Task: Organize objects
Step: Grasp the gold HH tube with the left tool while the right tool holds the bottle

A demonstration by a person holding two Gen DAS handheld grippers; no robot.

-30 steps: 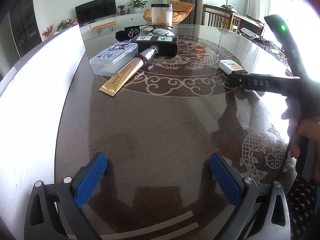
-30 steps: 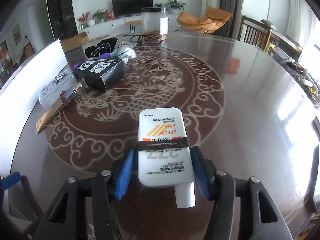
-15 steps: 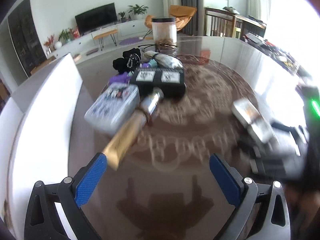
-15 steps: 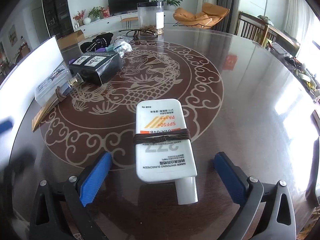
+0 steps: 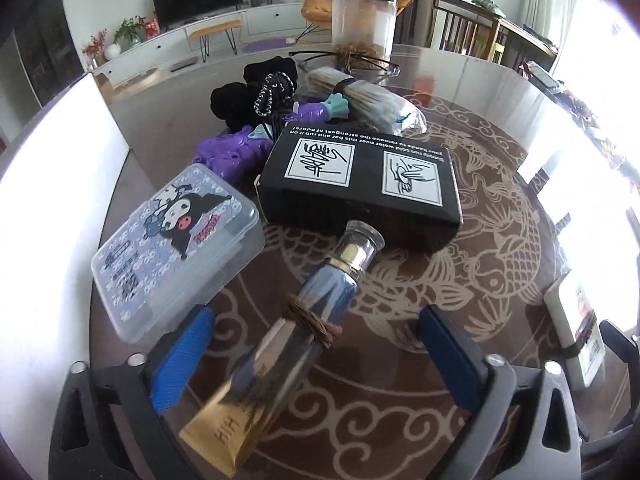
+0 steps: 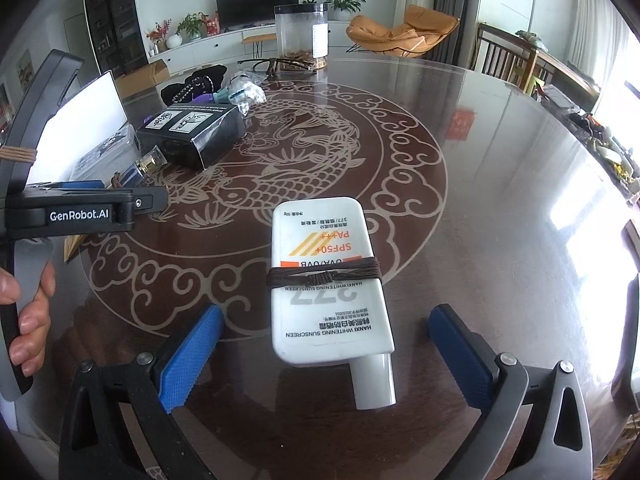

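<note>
- Fingers of the right gripper (image 6: 326,354), clamped a second ago, now stand wide apart; the sunscreen bottle (image 6: 326,284) lies released.
- Left gripper (image 5: 316,354), open and empty, has advanced to straddle the gold tube (image 5: 280,360), probably the next pick.

Gold tube (image 5: 256,392), white sunscreen bottle (image 6: 326,284) — orange stripes, black box (image 5: 360,180), purple, perhaps toys (image 5: 236,152)

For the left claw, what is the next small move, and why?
Probably close the left claw on the gold-and-blue cosmetic tube. The tube lies on the dark glass table between the open blue pads, its clear cap toward the black cardboard box. The right claw is open, with the white sunscreen bottle lying on the table between its pads.
</note>
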